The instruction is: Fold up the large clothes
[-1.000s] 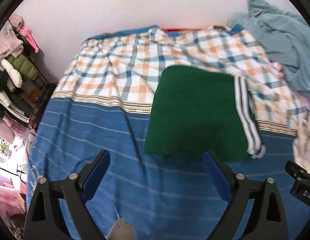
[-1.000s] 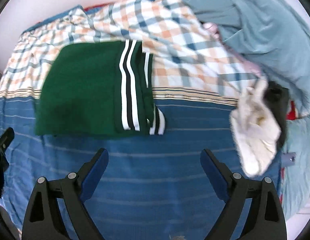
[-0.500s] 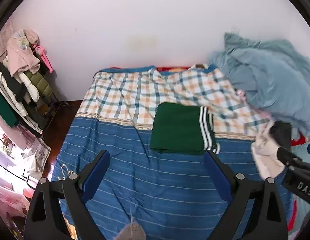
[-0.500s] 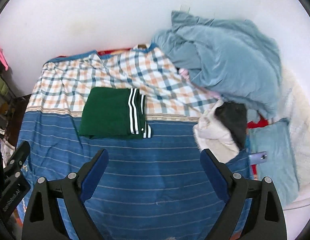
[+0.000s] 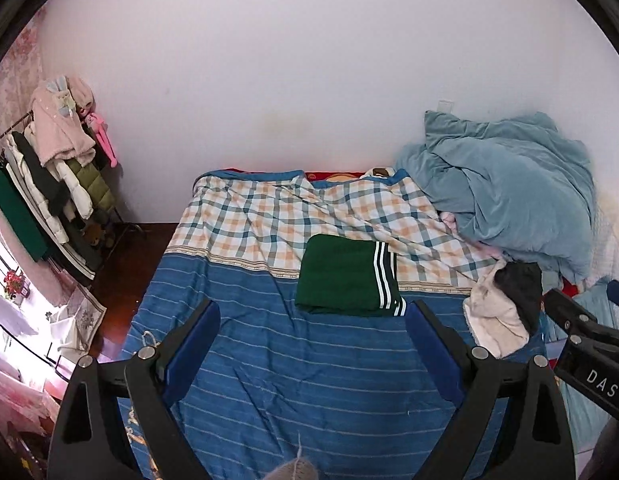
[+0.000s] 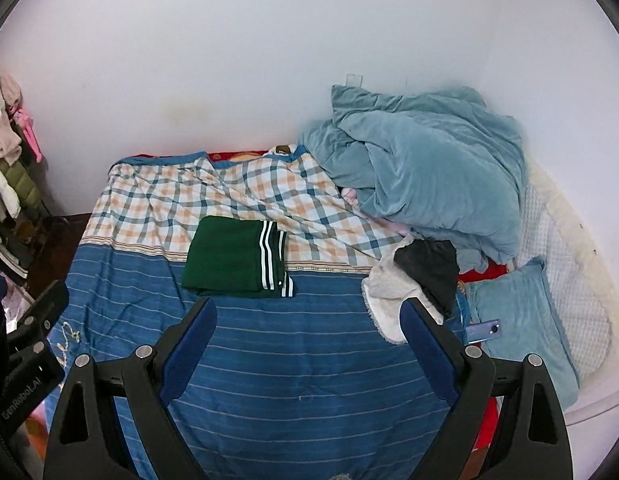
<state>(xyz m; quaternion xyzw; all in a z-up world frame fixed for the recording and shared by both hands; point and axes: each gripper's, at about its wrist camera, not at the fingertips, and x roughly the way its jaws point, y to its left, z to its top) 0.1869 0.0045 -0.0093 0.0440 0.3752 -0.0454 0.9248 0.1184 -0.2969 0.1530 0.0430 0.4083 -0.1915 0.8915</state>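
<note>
White wall (image 5: 309, 80) across the whole upper half of both views. Below it, bed (image 5: 309, 380) filling the centre and lower frame, covered by a sheet: blue with thin pale stripes on the lower part, orange-and-teal plaid on the upper part next to the wall. Heaped at right of centre against the wall, blue duvet (image 6: 429, 168), rumpled, spilling onto the plaid. At lower right of the right wrist view, blue pillow (image 6: 521, 320), with a phone (image 6: 483, 330) lying at its left edge. At far left of the left wrist view, rack (image 5: 49, 184) hung with coats and pink fleece, above dark floor. Centre of the left wrist view, and left of centre in the right wrist view, green garment (image 5: 345, 280) folded into a neat rectangle with white stripes along its right side, flat across the line where plaid meets blue, touched by neither gripper. Right of it and apart, small pile (image 5: 501, 304) of cream fleece and black cloth, at the foot of the duvet. Bottom of each view: left gripper (image 5: 311, 356) and right gripper (image 6: 309, 354), each with jaws spread wide and nothing between the blue pads, held above the striped sheet, well short of the garment.
</note>
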